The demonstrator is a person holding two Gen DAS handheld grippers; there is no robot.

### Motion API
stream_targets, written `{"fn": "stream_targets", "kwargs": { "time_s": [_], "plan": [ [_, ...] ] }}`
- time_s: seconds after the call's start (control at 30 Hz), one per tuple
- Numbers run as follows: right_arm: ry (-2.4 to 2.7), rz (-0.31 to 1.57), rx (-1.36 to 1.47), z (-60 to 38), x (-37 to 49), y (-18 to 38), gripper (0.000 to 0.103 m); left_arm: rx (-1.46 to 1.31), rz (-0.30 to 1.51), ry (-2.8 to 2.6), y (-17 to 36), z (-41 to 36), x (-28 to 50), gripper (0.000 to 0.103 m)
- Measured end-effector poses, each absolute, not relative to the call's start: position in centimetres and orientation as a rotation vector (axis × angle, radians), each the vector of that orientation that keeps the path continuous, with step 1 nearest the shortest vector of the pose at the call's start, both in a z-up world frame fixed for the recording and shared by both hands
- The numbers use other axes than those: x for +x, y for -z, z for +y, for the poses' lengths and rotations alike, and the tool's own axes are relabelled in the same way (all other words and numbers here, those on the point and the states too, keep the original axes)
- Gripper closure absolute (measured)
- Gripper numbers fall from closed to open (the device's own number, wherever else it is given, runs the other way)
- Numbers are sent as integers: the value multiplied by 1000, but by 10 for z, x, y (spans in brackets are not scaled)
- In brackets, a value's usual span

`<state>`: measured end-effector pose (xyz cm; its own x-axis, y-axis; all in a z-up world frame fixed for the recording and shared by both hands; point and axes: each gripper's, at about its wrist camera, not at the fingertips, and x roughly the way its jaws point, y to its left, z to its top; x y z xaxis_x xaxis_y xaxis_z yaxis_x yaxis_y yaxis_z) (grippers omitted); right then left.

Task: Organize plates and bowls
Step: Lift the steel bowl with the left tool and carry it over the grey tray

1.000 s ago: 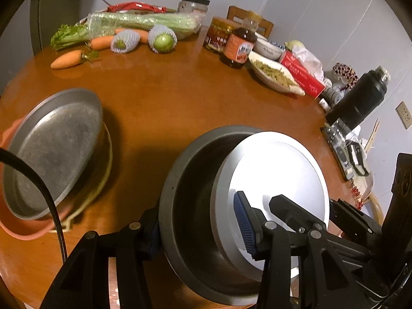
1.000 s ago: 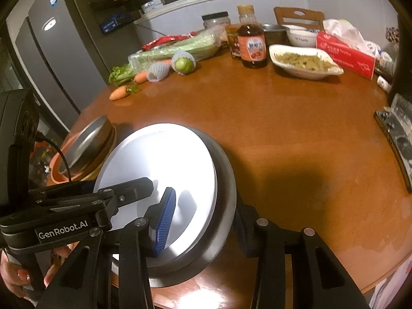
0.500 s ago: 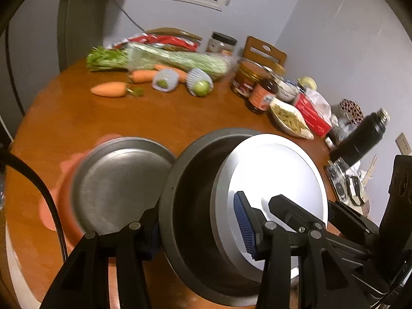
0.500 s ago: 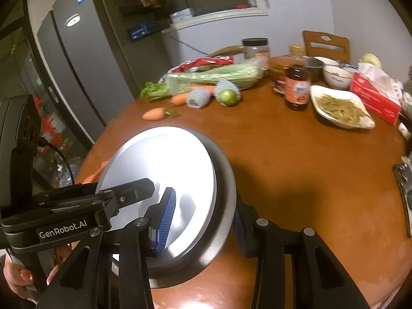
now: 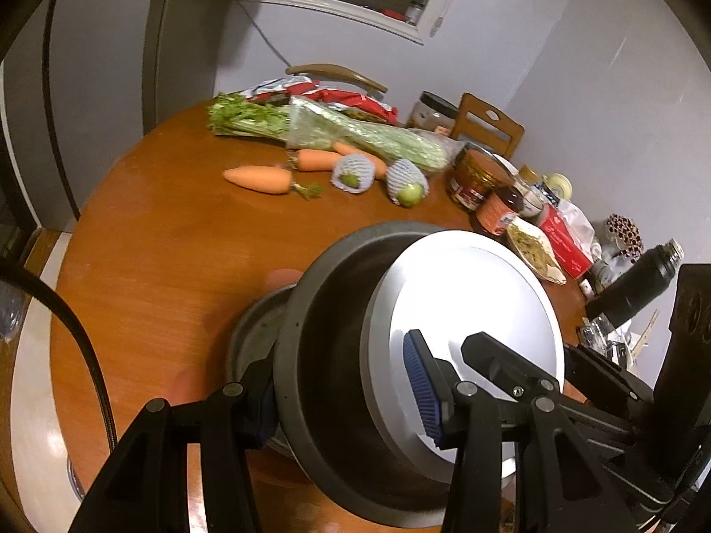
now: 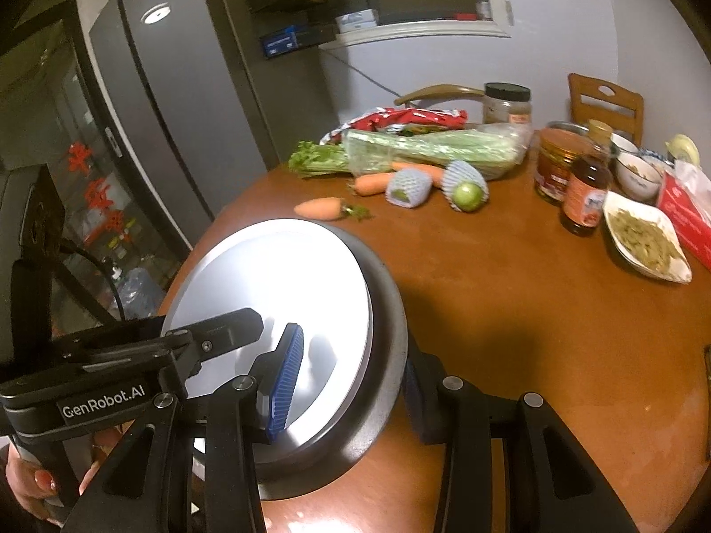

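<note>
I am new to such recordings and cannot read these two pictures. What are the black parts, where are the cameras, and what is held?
No robot: a person holds two hand grippers, each with a fisheye camera looking along its fingers. The left gripper and the right gripper together grip opposite rims of a dark metal bowl with a white plate in it. The bowl is carried over another metal dish. On the round table lie carrots, celery, jars and a food dish.
</note>
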<state>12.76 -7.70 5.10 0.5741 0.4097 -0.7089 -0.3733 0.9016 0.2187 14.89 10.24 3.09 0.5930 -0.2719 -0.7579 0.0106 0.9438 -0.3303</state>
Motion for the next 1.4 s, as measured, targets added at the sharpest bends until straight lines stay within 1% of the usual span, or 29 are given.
{"fn": "stream_targets", "kwargs": {
  "time_s": [0.3, 0.57, 1.4],
  "plan": [
    [-495, 890, 19, -42, 144, -36, 60, -320, 964, 132, -11, 126, 153, 54],
    [-501, 934, 10, -36, 148, -18, 60, -305, 1001, 109, 7, 131, 153, 54],
    [-483, 919, -52, -25, 146, -13, 60, -306, 1007, 91, 14, 136, 156, 54]
  ]
}}
